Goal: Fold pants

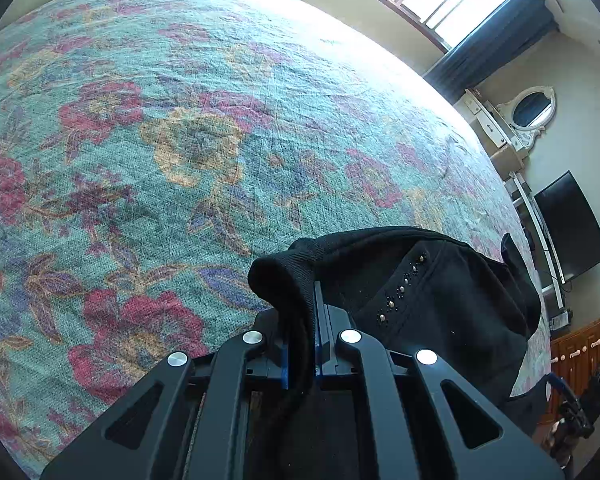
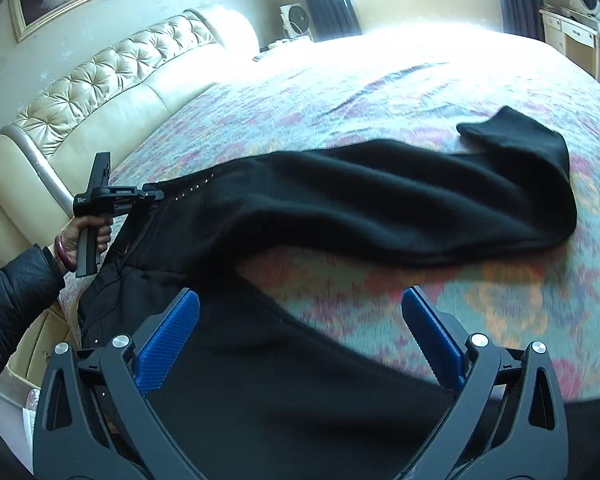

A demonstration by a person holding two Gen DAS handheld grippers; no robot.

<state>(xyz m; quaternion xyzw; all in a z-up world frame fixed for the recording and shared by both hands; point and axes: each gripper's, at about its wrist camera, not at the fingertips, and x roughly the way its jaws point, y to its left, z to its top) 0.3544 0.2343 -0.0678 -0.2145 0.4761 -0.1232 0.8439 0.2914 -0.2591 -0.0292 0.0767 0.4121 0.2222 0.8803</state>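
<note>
pants (image 2: 380,204): black knit, studded row | sprawled on floral bedspread | one leg end doubled back

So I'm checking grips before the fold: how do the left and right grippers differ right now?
The left gripper is shut on the waist edge of the black pants; the right gripper stands wide open, gripping nothing. Cloth is pinched between the left's pads, while the right's blue pads are bare, with pants only lying beneath. Both point down at the bed.
</note>
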